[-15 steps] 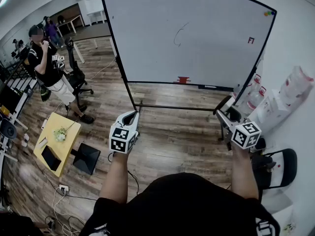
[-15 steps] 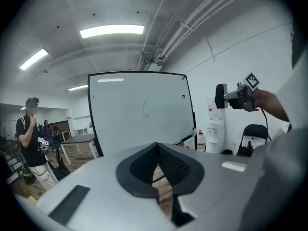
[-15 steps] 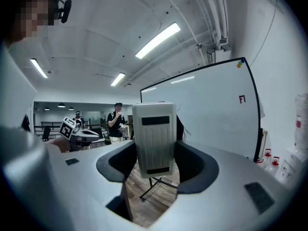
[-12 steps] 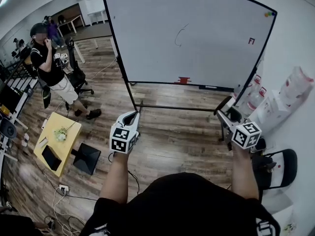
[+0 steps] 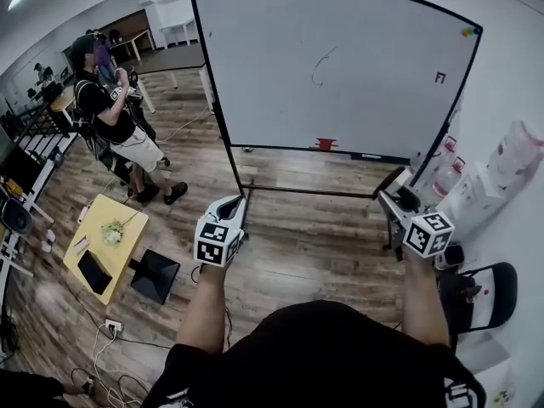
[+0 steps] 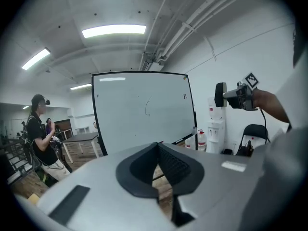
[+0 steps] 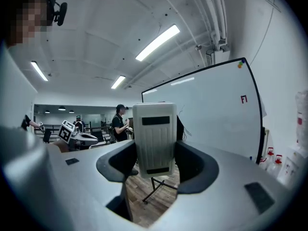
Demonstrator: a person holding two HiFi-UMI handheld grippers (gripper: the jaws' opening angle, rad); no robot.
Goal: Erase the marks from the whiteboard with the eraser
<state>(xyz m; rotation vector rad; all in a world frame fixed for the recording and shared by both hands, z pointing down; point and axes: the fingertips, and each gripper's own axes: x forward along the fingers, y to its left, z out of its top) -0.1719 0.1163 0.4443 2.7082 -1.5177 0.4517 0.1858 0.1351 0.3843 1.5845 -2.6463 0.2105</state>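
The whiteboard (image 5: 357, 66) stands ahead on a black frame, with a thin curved pen mark (image 5: 319, 65) near its middle and a small red mark (image 5: 439, 77) at the right. My right gripper (image 5: 388, 196) is held up short of the board's lower right corner, shut on the eraser (image 7: 154, 138), a pale ribbed block that stands upright between the jaws. The curved mark (image 6: 147, 107) also shows in the left gripper view. My left gripper (image 5: 236, 201) is held at the same height near the board's lower left, shut and holding nothing.
A person (image 5: 115, 121) stands at the left by office chairs. A yellow table (image 5: 106, 245) and a black case are on the wood floor at lower left. Water bottles (image 5: 442, 172) and a black chair (image 5: 480, 291) crowd the right wall. A red item (image 5: 325, 144) lies on the board's ledge.
The person at the left has walked nearer and to the right. The view has shifted slightly toward the board. Both grippers keep their pose and grip.
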